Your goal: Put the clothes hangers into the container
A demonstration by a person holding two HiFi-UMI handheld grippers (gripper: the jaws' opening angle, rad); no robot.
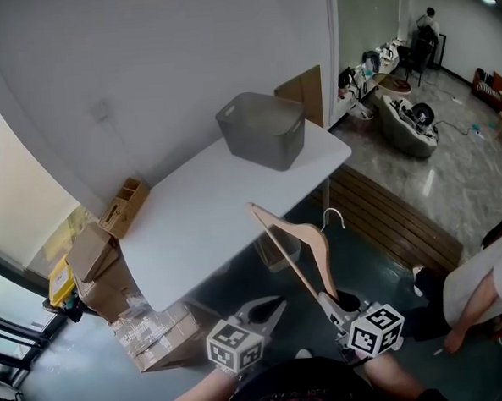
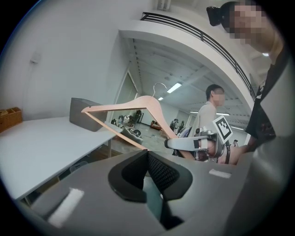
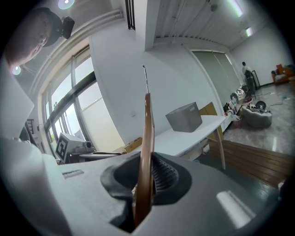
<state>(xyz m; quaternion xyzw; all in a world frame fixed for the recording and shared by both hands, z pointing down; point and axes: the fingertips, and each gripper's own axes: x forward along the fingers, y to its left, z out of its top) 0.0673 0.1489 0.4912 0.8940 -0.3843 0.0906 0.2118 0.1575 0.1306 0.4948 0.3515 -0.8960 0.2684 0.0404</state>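
Hanger (image 1: 298, 245) of pale, smooth wood, triangular with a thin bent metal hook (image 1: 333, 218), is held in the air just off the near edge of the white table (image 1: 193, 228). One shoulder tip reaches over that edge. The right gripper (image 1: 327, 301) has its ribbed black pads clamped on the end of the other shoulder arm, and in the right gripper view the wood (image 3: 146, 152) stands edge-on between them. The left gripper (image 1: 276, 304) hovers beside it, also off the table's near edge, its jaws closed tip to tip on nothing. The container (image 1: 262, 129) stands at the table's far end by the wall, well apart from the hanger. It is a grey plastic bin with rounded corners, tapering walls and a handle slot, and its open top shows only bare grey sides. The tabletop is flat, matte and round-cornered. At its left end sits a small open brown box (image 1: 122, 207) whose contents cannot be made out. Taped cardboard cartons (image 1: 149, 333) are stacked on the floor below that end.
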